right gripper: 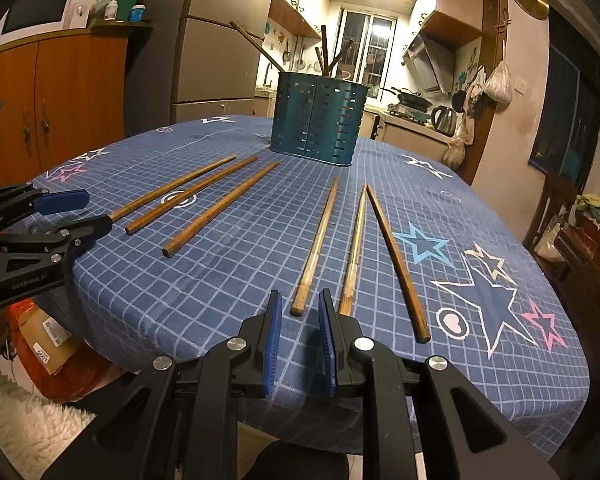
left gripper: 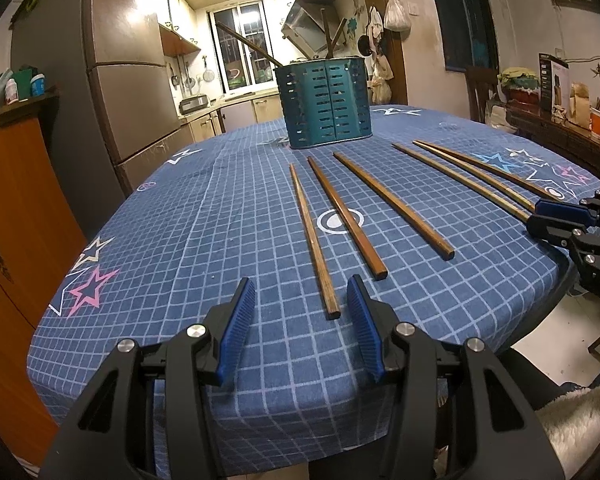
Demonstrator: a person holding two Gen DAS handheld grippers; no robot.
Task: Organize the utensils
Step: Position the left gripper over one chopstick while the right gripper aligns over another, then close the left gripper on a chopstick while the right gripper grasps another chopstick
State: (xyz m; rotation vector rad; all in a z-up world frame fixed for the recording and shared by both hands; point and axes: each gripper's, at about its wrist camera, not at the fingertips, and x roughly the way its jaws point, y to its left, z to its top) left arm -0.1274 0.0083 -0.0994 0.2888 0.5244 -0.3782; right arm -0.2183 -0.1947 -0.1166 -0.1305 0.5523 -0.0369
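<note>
Several wooden chopsticks lie side by side on the blue checked tablecloth [left gripper: 204, 240]. Behind them stands a teal perforated holder [left gripper: 326, 104] [right gripper: 318, 120] with a few chopsticks upright in it. My left gripper [left gripper: 300, 284] is open at the near table edge. The near end of the leftmost chopstick [left gripper: 314, 240] lies between its pads, close to the right one and not pressed. My right gripper [right gripper: 300, 296] stands narrowly open, with the end of a pale chopstick [right gripper: 316, 248] in the gap and the pads apart from it. Each gripper also shows at the edge of the other view: right gripper [left gripper: 558, 218], left gripper [right gripper: 86, 212].
A fridge [left gripper: 132, 80] and an orange cabinet [left gripper: 16, 220] stand left of the table. A cluttered side table [left gripper: 560, 120] and a chair [right gripper: 556, 208] are at the right. A cardboard box [right gripper: 48, 340] and a white rug [right gripper: 20, 420] lie on the floor.
</note>
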